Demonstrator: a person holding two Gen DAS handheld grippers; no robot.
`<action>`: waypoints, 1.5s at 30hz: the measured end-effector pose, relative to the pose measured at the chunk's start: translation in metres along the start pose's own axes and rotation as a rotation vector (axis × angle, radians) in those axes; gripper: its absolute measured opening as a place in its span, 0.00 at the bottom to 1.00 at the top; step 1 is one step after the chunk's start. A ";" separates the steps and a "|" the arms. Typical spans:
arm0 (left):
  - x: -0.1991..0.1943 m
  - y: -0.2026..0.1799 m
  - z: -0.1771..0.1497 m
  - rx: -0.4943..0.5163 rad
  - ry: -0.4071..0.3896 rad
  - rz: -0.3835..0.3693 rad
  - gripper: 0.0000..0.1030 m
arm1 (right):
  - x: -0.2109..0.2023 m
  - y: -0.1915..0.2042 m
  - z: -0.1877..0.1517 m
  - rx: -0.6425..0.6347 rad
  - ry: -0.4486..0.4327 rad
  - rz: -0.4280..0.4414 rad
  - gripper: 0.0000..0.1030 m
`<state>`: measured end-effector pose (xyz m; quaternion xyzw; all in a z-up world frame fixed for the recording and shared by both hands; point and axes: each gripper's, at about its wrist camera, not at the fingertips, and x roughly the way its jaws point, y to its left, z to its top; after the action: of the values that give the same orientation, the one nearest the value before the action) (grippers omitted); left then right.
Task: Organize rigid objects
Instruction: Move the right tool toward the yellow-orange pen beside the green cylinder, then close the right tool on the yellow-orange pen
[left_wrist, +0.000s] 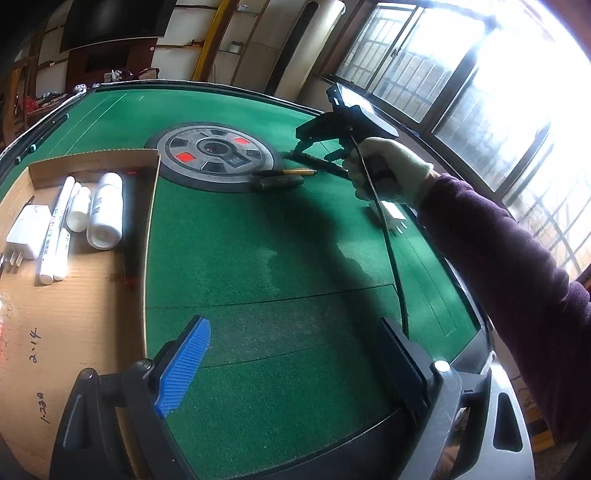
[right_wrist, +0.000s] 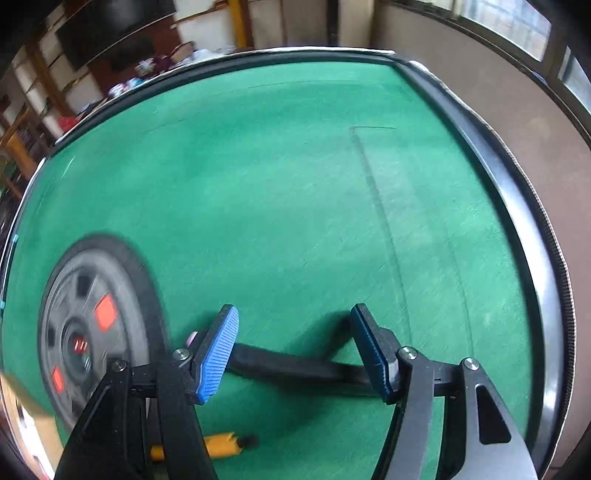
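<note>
Box (left_wrist: 94, 162), left on the felt (left_wrist: 258, 258): white charger (left_wrist: 27, 230), tubes (left_wrist: 55, 236) and bottles (left_wrist: 105, 210) already lie inside.

Left gripper (left_wrist: 291, 354) hovers over bare felt, jaws wide apart, empty.

Centre: round dial (left_wrist: 218, 155). Just right of it lie a dark pen (right_wrist: 291, 363) and a yellow pen (left_wrist: 286, 172).

Right gripper (right_wrist: 295, 350): jaws released, straddling the dark pen, pads not touching. The pen is slim, black and lying flat.

Judgement: lower squarely, centre the pads on the barrel, then close.
</note>
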<state>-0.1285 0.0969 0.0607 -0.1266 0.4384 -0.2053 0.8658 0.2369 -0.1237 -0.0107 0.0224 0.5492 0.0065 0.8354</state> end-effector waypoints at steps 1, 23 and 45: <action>0.002 0.000 0.000 -0.003 0.004 0.000 0.90 | -0.004 0.010 -0.009 -0.041 0.010 0.023 0.61; -0.029 -0.018 -0.024 -0.016 -0.037 0.008 0.90 | -0.112 0.037 -0.157 -0.303 -0.053 0.199 0.64; -0.028 0.003 -0.028 -0.090 -0.020 0.076 0.90 | -0.084 0.083 -0.196 -0.347 0.088 0.342 0.26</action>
<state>-0.1653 0.1118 0.0631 -0.1507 0.4429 -0.1509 0.8708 0.0251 -0.0382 -0.0077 -0.0291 0.5637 0.2429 0.7889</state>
